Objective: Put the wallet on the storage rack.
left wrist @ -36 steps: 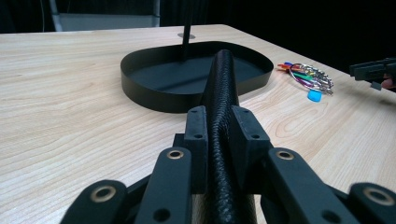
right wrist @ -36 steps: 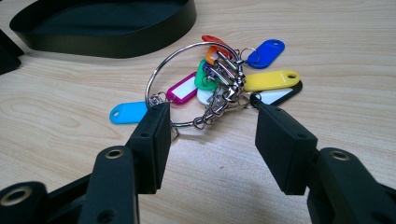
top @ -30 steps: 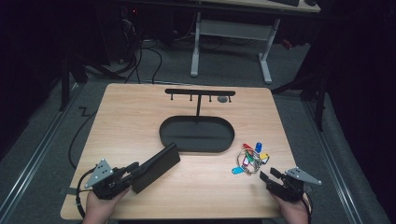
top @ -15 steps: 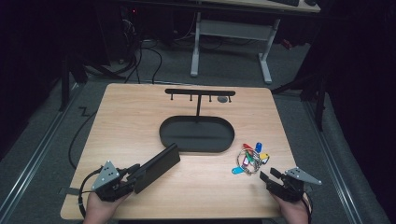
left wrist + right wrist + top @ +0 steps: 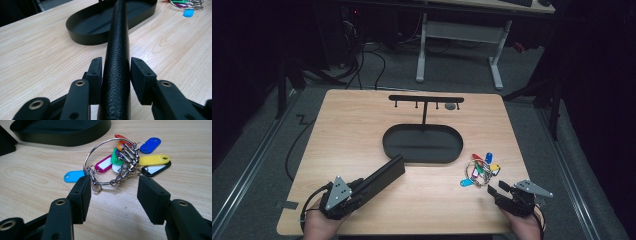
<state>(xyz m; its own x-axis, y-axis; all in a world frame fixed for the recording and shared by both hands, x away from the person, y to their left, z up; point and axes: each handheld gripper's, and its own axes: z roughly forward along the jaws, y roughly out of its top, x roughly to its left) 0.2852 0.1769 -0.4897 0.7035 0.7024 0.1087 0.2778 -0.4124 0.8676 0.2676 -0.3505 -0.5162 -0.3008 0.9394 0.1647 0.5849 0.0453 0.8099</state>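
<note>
A long black leather-grained case (image 5: 383,176) lies on the wooden table, pointing toward the black oval tray (image 5: 422,144). My left gripper (image 5: 361,189) sits at the case's near end. In the left gripper view the jaws of that gripper (image 5: 116,68) press on both sides of the case (image 5: 117,45). A metal ring with several coloured key tags (image 5: 479,170) lies right of the tray. My right gripper (image 5: 498,188) rests just in front of it. Its jaws (image 5: 113,187) stand open with nothing between them, and the key ring (image 5: 120,162) lies just beyond their tips.
A black T-shaped rack (image 5: 426,99) with small hooks rises from the back of the tray; a small round thing hangs near its right end. The tray's rim (image 5: 85,37) is just ahead of the case. A desk frame and cables stand on the floor beyond the table.
My left gripper has slid forward and to the right along the case's near end. The case, the key ring and my right gripper have stayed where they were.
</note>
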